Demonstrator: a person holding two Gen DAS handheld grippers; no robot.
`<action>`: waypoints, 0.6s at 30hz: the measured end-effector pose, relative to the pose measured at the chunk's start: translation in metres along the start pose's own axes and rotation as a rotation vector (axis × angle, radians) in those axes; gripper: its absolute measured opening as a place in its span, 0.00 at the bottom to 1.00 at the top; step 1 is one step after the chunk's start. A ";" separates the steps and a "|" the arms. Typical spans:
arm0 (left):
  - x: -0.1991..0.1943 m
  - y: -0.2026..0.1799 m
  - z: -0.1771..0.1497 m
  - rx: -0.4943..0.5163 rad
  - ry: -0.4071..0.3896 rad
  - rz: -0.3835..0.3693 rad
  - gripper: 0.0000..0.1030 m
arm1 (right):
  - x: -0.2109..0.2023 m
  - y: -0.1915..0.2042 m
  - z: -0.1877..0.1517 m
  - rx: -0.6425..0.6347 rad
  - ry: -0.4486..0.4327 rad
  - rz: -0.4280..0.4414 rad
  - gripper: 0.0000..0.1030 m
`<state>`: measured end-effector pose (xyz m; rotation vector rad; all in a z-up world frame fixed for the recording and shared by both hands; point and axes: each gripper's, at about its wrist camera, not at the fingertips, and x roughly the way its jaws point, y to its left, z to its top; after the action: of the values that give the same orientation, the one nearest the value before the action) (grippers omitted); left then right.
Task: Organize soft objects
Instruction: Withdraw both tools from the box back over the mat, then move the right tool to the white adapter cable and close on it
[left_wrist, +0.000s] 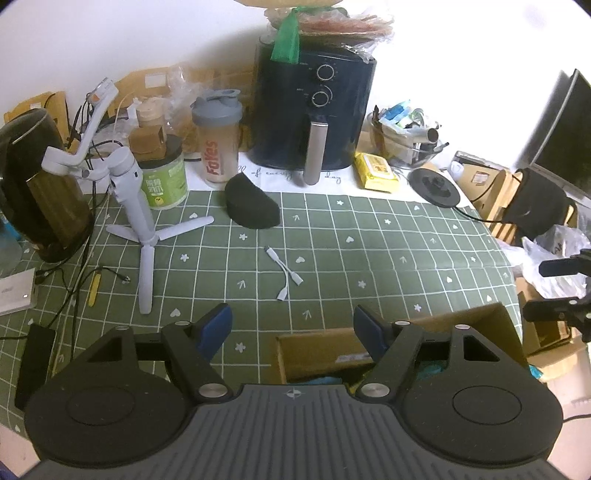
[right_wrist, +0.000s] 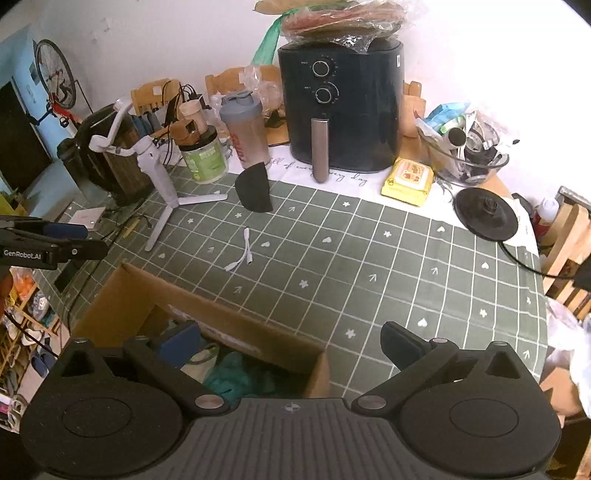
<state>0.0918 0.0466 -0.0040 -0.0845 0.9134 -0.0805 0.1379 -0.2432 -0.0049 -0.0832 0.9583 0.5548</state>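
A black soft pad (left_wrist: 251, 205) lies on the green checked tablecloth in front of the air fryer; it also shows in the right wrist view (right_wrist: 254, 192). An open cardboard box (right_wrist: 207, 314) at the table's near edge holds teal and pale soft items (right_wrist: 236, 373); the left wrist view shows the box (left_wrist: 321, 350) under my right finger. My left gripper (left_wrist: 291, 328) is open and empty above the table beside the box. My right gripper (right_wrist: 291, 343) is open and empty, its left finger over the box. The left gripper also shows in the right wrist view (right_wrist: 55, 240).
A black air fryer (left_wrist: 314, 110), a shaker bottle (left_wrist: 218, 144), a green jar (left_wrist: 164, 181), a white gimbal tripod (left_wrist: 136, 206) and a dark kettle (left_wrist: 37, 192) stand at the back. A white adapter cable (left_wrist: 284, 275), yellow wipes pack (left_wrist: 375, 171) and black kettle base (left_wrist: 437, 186) lie on the cloth.
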 end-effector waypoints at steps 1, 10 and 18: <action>0.002 0.001 0.001 -0.004 0.004 -0.001 0.70 | 0.002 -0.002 0.003 0.007 -0.005 0.004 1.00; 0.019 0.012 0.008 -0.011 0.014 -0.023 0.70 | 0.036 -0.013 0.036 -0.085 -0.001 -0.017 1.00; 0.039 0.028 0.016 -0.026 0.047 -0.016 0.70 | 0.071 -0.013 0.073 -0.175 0.009 -0.043 1.00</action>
<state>0.1290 0.0713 -0.0279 -0.1149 0.9609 -0.0853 0.2306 -0.2034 -0.0210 -0.2628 0.9133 0.5987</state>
